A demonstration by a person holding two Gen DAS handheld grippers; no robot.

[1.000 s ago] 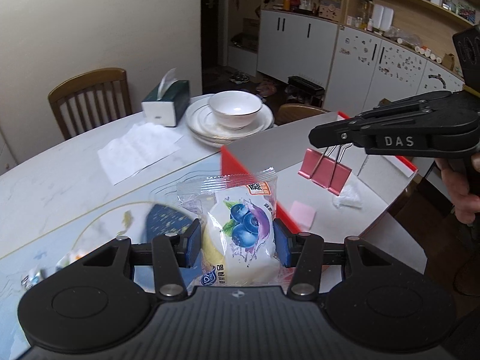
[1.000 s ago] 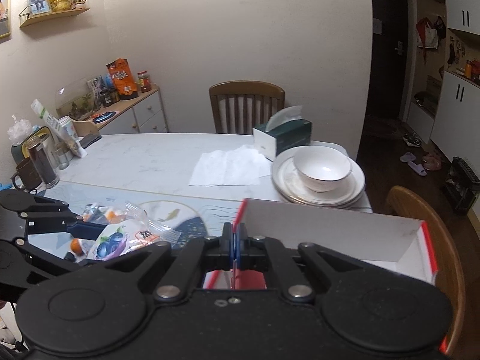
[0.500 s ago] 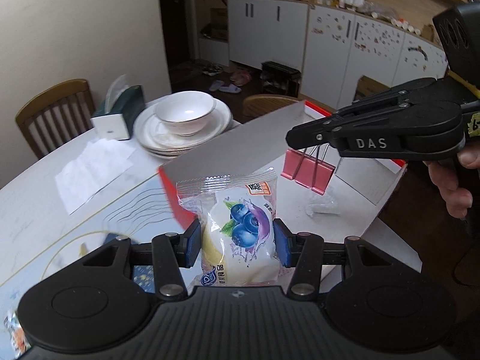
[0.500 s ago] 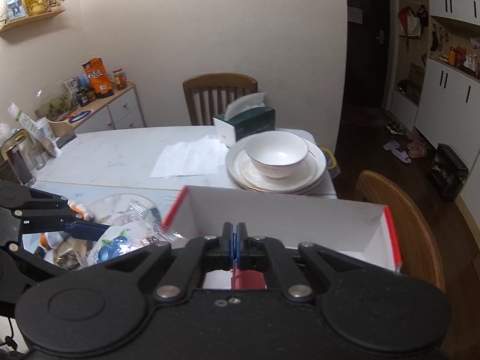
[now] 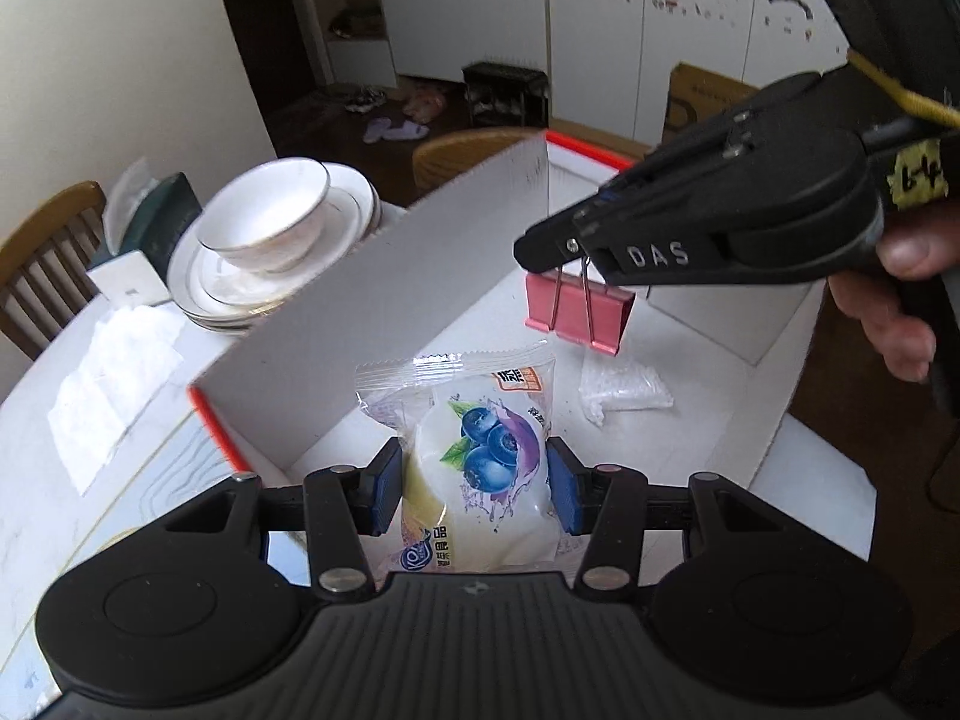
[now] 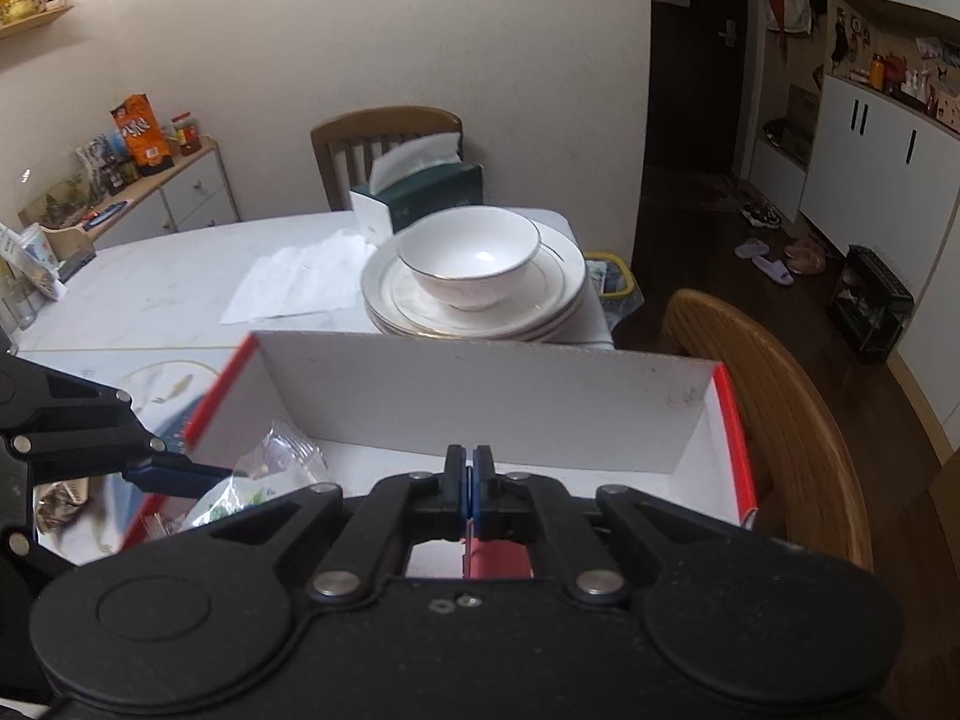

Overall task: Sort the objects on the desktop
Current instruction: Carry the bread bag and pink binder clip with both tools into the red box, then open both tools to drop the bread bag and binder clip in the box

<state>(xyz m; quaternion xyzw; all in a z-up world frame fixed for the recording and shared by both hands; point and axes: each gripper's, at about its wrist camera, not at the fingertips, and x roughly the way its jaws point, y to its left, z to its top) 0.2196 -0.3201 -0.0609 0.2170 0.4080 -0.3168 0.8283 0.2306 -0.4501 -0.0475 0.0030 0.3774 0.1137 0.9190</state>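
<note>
The left gripper (image 5: 474,483) squeezes a blueberry snack bag (image 5: 480,468), long way pointing ahead, over the white box (image 5: 384,312); its bottom end is hidden. The right gripper (image 5: 549,252), up & to the right, is pinched tight on a pink binder clip (image 5: 579,312) hanging straight down w/ handles up.

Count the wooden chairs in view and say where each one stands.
2. One slat-backed wooden chair stands at the table's far side, behind the green tissue box. One round-backed wooden chair stands beside the white cardboard box with red edges. Others may be out of frame.
</note>
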